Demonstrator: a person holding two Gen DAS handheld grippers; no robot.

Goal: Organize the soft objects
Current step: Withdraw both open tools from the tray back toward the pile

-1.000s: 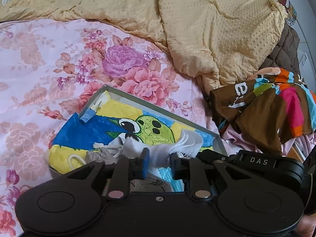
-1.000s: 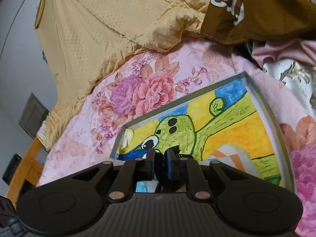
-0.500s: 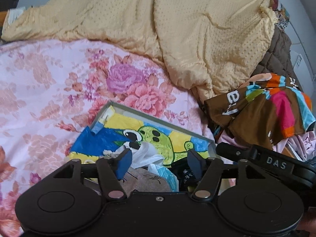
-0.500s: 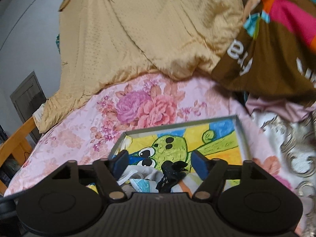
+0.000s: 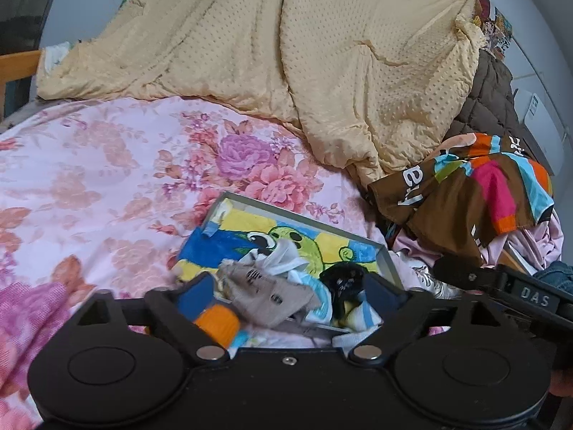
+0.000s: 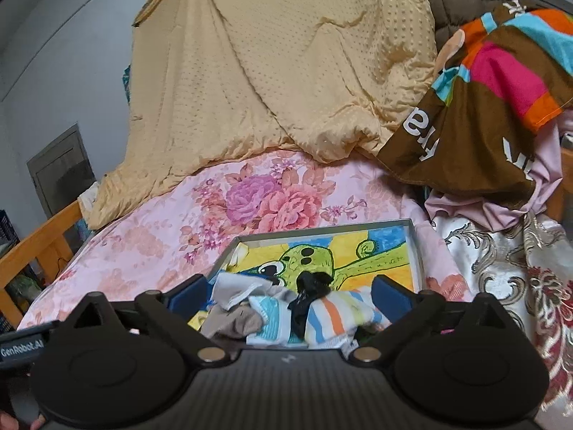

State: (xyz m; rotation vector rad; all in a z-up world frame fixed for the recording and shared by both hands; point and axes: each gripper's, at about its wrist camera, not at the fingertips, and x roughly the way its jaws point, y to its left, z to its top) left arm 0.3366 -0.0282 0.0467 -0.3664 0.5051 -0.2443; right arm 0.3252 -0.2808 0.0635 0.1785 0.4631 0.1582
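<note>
While several small soft things already lie heaped at the near end of the tray (image 6: 412, 247), the task looks only partly done: a brown printed cloth (image 6: 476, 114), a pink cloth (image 6: 501, 208) and a yellow quilt (image 6: 286, 71) lie loose on the bed beyond it, at about 1 and 12 o'clock from the tray. Whether those are meant to be sorted too I cannot tell.

The left gripper (image 5: 286, 297) has its jaws opening, spread wide, nothing pinched. A grey sock (image 5: 272, 294) and a black sock (image 5: 343, 279) lie between and just beyond its fingers, apart from the pads. An orange thing sits beside its finger at 9 o'clock.

The right gripper (image 6: 290, 297) is likewise opening, wide and empty. The striped sock (image 6: 333, 319) lies between its fingers, with the black sock at 12 o'clock of it and a grey one at 9 o'clock, all resting in the tray.
</note>
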